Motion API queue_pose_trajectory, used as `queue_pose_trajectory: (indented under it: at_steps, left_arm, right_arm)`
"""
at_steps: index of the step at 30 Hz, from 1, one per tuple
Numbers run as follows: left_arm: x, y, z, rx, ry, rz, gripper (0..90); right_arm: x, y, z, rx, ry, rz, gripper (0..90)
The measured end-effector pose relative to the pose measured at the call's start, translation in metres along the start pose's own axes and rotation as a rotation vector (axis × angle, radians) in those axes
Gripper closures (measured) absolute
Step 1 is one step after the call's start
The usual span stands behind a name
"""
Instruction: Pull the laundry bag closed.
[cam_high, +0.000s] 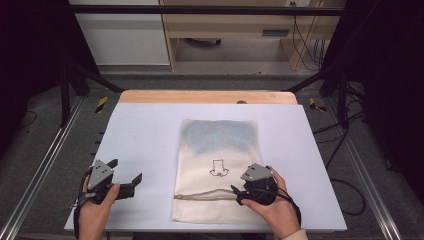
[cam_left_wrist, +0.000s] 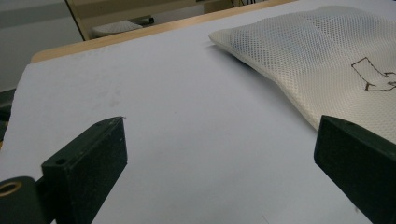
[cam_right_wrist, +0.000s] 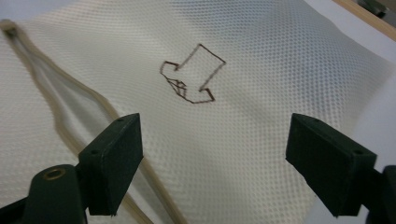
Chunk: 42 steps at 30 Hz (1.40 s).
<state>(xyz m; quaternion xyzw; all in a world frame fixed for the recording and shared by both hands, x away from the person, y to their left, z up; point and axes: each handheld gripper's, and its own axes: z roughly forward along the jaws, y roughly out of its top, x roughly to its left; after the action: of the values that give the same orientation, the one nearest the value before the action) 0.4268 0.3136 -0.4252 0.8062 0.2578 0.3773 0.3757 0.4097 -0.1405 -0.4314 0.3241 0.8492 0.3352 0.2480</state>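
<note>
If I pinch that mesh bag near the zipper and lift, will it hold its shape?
Probably not. The mesh bag lies limp and rippled, so it should droop. The bluish bulk showing through its far half may drag that end down. The open right gripper hovers over it.

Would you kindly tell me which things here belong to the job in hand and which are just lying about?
In the job: mesh bag, its drawstring, left gripper, right gripper.

Lying about: white table cover, wooden shelf unit, floor cables.

Cream mesh bag (cam_high: 218, 165) flat on white table (cam_high: 145, 130); right gripper (cam_high: 239, 192) over its zip, apparently open; left gripper (cam_high: 125, 172) open, beside it.
</note>
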Motion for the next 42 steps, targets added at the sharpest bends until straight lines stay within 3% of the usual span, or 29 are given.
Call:
queue_pose_trajectory:
  at_steps: [1,4,5,10,15,21,24,30,36,42]
  left_arm:
    - [0.0,0.0,0.001,0.004,-0.007,0.004,2.5]
    - [-0.001,0.0,0.003,0.019,-0.009,0.002,2.5]
    - [-0.001,0.0,0.004,0.027,-0.007,0.011,2.5]
    - [0.0,0.001,0.005,0.042,-0.016,0.051,2.8]
    - [-0.001,0.0,0.006,0.05,0.011,0.057,2.9]
    - [0.002,-0.002,0.007,0.07,0.005,0.067,3.2]
    - [0.001,-0.003,0.008,0.088,0.0,0.058,3.7]
    - [0.004,-0.002,0.009,0.084,-0.019,0.086,3.7]
    - [0.005,-0.001,0.005,0.083,0.013,0.092,4.9]
    - [0.003,-0.003,0.007,0.082,0.018,0.044,5.1]
  right_arm:
    - [0.006,0.008,0.001,0.012,0.027,-0.034,22.1]
    - [0.012,0.016,0.0,0.029,0.056,-0.071,26.2]
    - [0.017,0.024,0.001,0.042,0.072,-0.109,26.8]
    - [0.025,0.04,0.004,0.058,0.123,-0.152,29.8]
    - [0.034,0.057,0.009,0.08,0.166,-0.196,33.4]
    - [0.048,0.072,0.017,0.11,0.212,-0.262,43.2]
    - [0.05,0.075,0.019,0.128,0.23,-0.274,45.3]
    - [0.053,0.084,0.028,0.155,0.278,-0.295,53.2]
    - [0.053,0.092,0.033,0.153,0.296,-0.321,63.3]
    - [0.059,0.096,0.039,0.159,0.329,-0.339,72.0]
